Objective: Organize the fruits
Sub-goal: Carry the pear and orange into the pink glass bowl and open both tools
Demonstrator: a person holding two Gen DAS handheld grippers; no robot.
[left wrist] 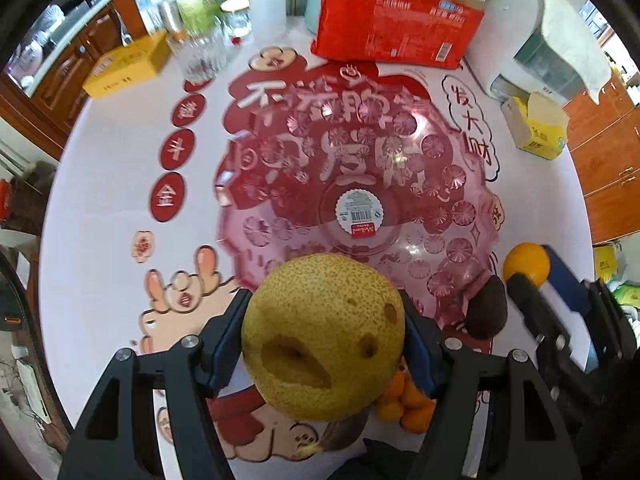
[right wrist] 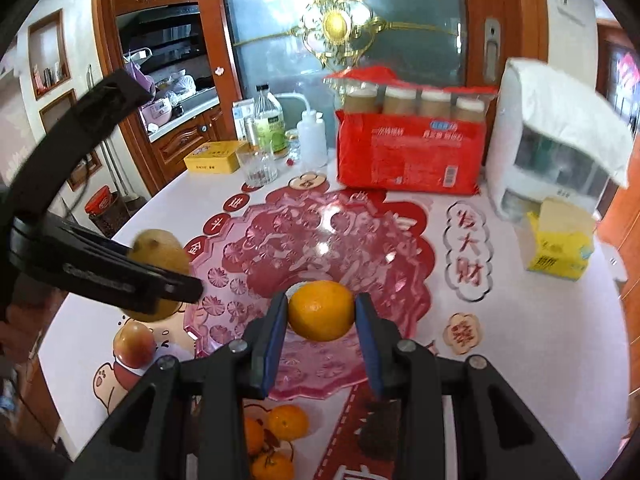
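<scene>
Centrally, a clear pink plastic fruit plate [left wrist: 352, 184] with a scalloped rim is seen resting on a round white table [left wrist: 100, 208] printed with red festive designs. The left gripper [left wrist: 324, 340] is clamped on a large speckled yellow-green pear [left wrist: 324, 336], its blue pads pressed against both sides, and the pear is held above the plate's near edge. The right gripper [right wrist: 322, 312] is pinched on an orange [right wrist: 322, 310], held over the plate's near half. From the right wrist view, the pear is seen at the left, just over the plate's left rim.

On the table near the plate, a cluster of small tangerines [right wrist: 276, 436] is seen at the near edge, a dark avocado [left wrist: 486, 308] just beside the plate's near right rim, and a red apple [right wrist: 134, 346] at the near left. At the far side are a red package of bottles [right wrist: 412, 152], a clear glass [right wrist: 256, 164], a yellow box [right wrist: 214, 158], a white appliance [right wrist: 536, 140] and an open yellow carton [right wrist: 560, 240].
</scene>
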